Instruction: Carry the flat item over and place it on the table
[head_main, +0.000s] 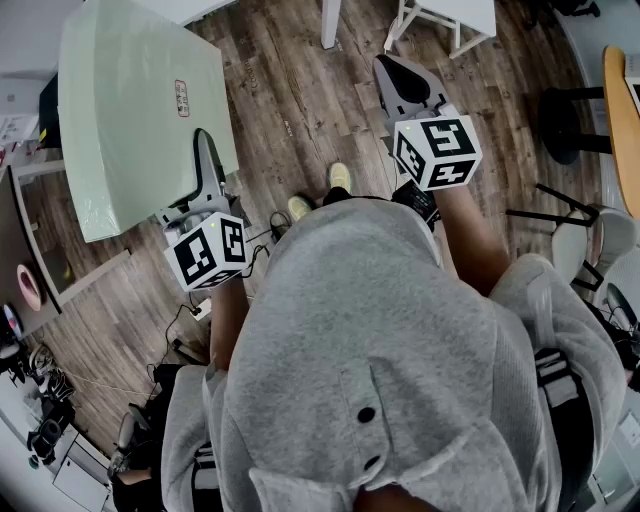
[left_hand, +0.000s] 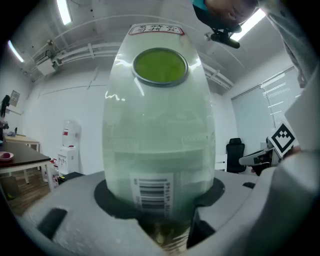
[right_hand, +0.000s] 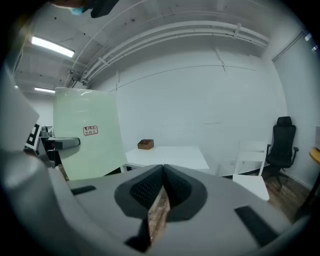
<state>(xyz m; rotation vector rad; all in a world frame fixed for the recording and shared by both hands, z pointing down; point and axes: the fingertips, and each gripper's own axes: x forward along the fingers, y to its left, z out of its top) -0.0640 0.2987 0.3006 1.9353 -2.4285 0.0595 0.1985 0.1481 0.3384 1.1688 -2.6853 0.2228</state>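
Observation:
The flat item is a large pale green board (head_main: 135, 110) with a small label, held upright at my left. My left gripper (head_main: 206, 160) is shut on its lower edge. In the left gripper view the board (left_hand: 160, 125) fills the middle, a barcode sticker just above the jaws of the left gripper (left_hand: 162, 202). My right gripper (head_main: 397, 70) is out in front over the wooden floor, shut with nothing in it; its pads (right_hand: 150, 187) meet in the right gripper view. A white table (right_hand: 167, 156) stands ahead, beyond the right gripper (right_hand: 161, 172), with the board (right_hand: 87, 132) at its left.
A small brown box (right_hand: 145, 144) sits on the white table. A white chair (right_hand: 252, 167) and a black office chair (right_hand: 282, 145) stand to the right. At the left are a dark table (left_hand: 20, 159) with a pink bowl (left_hand: 6, 156) and a water dispenser (left_hand: 67, 145).

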